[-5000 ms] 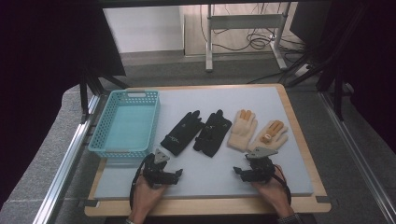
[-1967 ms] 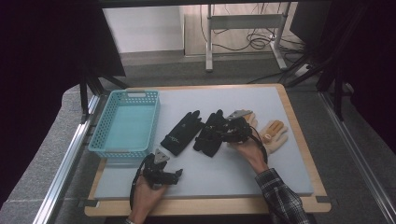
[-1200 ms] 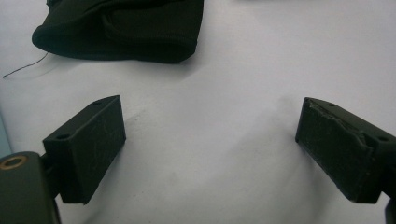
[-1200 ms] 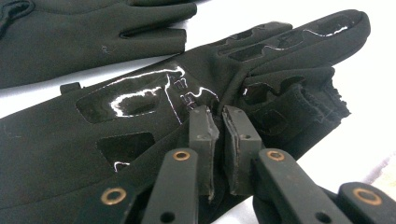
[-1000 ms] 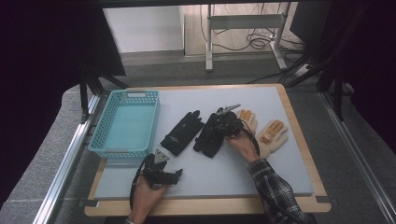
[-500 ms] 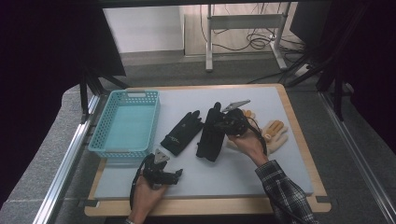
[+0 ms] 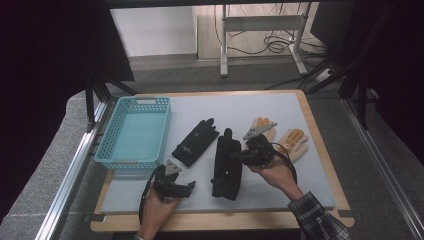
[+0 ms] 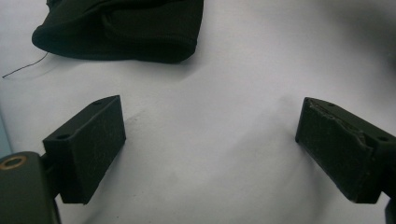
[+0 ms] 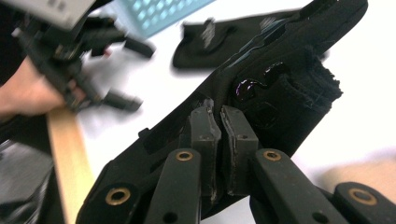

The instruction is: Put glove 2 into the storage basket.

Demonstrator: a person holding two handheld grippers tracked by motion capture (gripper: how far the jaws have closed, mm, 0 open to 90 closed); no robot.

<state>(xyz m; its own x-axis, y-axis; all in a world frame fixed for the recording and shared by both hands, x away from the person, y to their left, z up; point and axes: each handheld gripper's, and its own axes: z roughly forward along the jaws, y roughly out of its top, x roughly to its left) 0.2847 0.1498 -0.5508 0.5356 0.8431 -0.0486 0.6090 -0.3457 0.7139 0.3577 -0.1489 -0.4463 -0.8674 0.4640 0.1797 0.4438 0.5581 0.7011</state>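
My right gripper [image 7: 236, 156] is shut on a black glove [image 7: 227, 167] and holds one end of it up over the middle of the white table top; in the right gripper view the pads [image 9: 205, 130] pinch a fold of the black glove [image 9: 289, 88]. A second black glove [image 7: 196, 142] lies flat just left of it. My left gripper [image 7: 189, 186] rests near the front edge, open, with only bare table between its pads [image 8: 88, 144]. A black glove's cuff [image 8: 121, 28] lies just beyond the jaws.
A teal plastic basket [image 7: 107, 150] stands at the left of the table. Two tan gloves with orange fingertips [image 7: 295, 142] lie to the right of my right hand. The wooden table rim [image 7: 320, 145] runs along the right side.
My right gripper has carried the black glove up and back toward the near edge, so the glove now hangs longer. The left gripper has stayed put.
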